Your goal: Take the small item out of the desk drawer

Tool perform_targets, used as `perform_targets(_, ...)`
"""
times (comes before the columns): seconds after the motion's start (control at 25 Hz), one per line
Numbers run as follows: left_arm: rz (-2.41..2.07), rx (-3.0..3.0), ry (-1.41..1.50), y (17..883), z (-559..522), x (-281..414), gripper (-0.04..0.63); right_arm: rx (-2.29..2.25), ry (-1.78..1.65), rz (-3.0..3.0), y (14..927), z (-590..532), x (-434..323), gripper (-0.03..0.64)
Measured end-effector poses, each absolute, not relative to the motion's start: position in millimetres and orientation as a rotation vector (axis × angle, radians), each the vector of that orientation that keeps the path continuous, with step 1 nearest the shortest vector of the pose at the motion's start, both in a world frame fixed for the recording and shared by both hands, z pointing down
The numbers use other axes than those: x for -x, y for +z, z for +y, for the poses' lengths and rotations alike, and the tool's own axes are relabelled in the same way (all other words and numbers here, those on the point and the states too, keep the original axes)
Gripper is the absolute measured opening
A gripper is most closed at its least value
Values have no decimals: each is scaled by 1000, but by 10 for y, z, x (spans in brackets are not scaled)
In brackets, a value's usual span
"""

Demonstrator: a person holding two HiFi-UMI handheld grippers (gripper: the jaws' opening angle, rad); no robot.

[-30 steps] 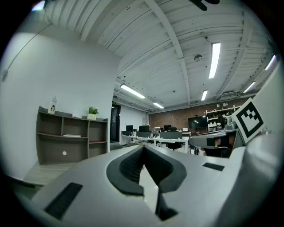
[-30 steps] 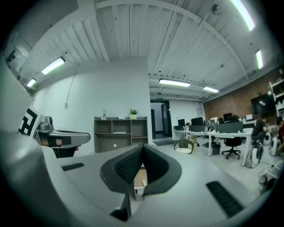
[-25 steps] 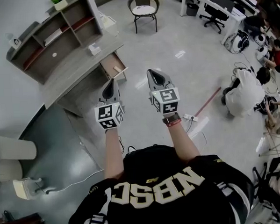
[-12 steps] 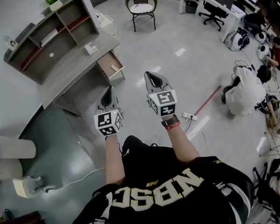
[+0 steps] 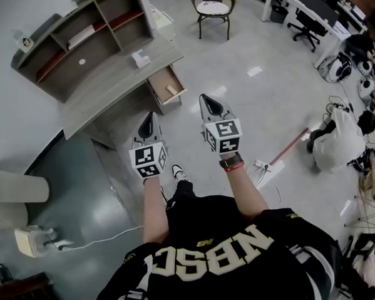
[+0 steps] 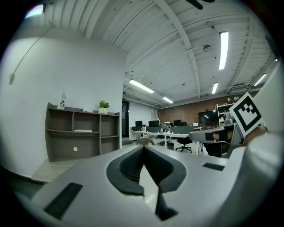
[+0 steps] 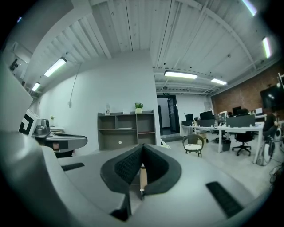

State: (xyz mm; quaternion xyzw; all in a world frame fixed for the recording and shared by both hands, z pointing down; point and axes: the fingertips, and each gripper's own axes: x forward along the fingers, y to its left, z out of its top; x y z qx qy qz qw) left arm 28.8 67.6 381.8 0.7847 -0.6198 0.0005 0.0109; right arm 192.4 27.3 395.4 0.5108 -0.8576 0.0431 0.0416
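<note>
Drawer [image 5: 161, 86] open, small item [image 5: 172, 90] inside. Left gripper [image 5: 147, 119] & right gripper [image 5: 207, 104] well short of counter [image 5: 109, 84], jaws together, empty. Pickup outstanding.

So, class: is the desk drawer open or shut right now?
Open: the drawer juts out from the desk, its inside showing.

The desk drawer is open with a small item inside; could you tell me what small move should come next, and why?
Probably carry the right gripper forward toward the desk drawer, opening its jaws. The drawer already stands open with the small item inside, but the right gripper and left gripper are both shut, empty and well short of the desk.
</note>
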Motion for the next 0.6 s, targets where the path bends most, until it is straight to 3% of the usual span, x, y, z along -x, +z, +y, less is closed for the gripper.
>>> perform_targets(0.6, -1978, -2391, -26, 3882, -835, 856, 12, -1468, 103, -2605, 4081, -1276, -808, 3)
